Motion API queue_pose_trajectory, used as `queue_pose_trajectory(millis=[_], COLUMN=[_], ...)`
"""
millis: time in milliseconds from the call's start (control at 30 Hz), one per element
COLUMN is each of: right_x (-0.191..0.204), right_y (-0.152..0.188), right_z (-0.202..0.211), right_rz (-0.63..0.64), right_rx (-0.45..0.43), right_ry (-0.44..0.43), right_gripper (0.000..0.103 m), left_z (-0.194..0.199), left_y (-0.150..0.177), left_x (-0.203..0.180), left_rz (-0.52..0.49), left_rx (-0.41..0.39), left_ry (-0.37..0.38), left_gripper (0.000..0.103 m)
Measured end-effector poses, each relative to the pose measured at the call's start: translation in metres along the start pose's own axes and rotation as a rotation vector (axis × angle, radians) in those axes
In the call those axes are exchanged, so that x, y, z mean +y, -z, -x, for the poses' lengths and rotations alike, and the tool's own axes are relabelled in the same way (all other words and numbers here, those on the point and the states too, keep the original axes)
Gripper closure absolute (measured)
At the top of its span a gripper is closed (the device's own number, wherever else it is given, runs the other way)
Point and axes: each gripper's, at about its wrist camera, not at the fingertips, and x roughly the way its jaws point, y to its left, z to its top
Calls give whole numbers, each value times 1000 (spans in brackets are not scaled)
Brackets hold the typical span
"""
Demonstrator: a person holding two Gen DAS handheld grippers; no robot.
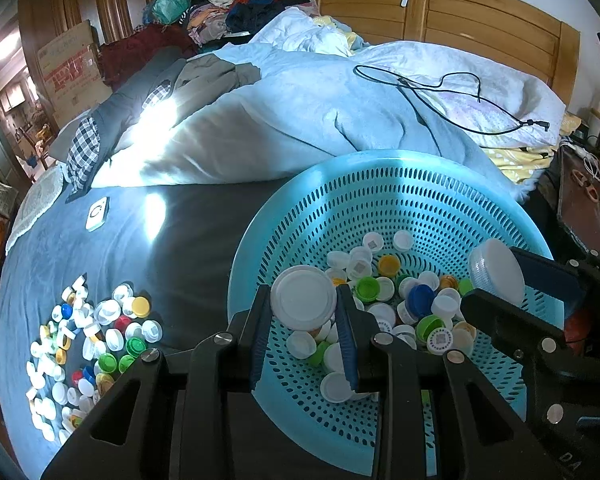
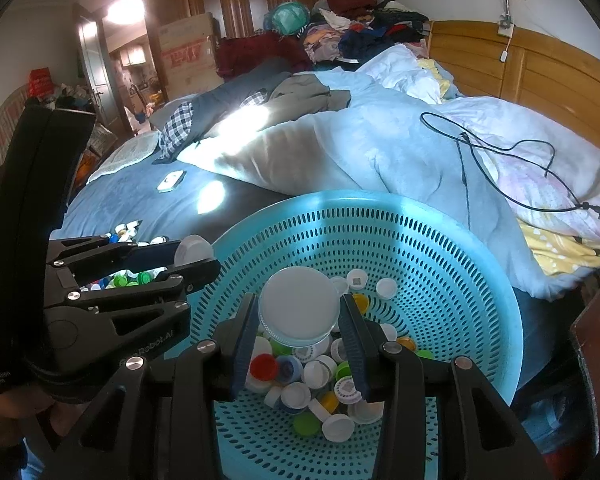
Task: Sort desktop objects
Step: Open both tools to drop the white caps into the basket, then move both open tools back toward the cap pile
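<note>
The left tool (image 1: 304, 312) pinches a white lid (image 1: 303, 298); the right tool (image 2: 298, 320) pinches a wider lid (image 2: 299, 306), both above the basket (image 1: 400, 184) of caps (image 1: 420, 300).

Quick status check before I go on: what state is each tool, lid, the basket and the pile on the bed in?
Left tool: shut on a large white lid, above the basket.
Right tool: shut on another large white lid, above the basket.
Blue basket: upright on the bed, partly filled with mixed caps.
Cap pile: loose on the blue sheet, left of the basket.
</note>
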Motion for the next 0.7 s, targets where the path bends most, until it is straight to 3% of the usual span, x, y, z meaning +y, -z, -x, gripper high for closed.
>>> queue_pose_trajectory(millis=[300,333,367,400,433,700], right_x=[0,-1,-3,-5,-5,26], right_y=[-1,-1,-1,-1,-2,-9], right_z=[-1,0,0,1,4,12], right_rz=[2,0,-4,-8,-8,55], right_rx=[1,-5,-8,-19,-32,-50], right_ry=[9,17,27,40,56,21], right_gripper=[58,53,32,17,16,12], left_z=[-2,-2,-1,0,2,19], left_y=[3,3,3,4,6,51], left_x=[5,7,9,11,15,85], left_rz=[16,19,20,23,33,140], left_rx=[2,6,2,-4,-18,-29], left_ry=[-1,2,-1,-8,-19,-56], left_gripper=[75,66,49,40,34,34])
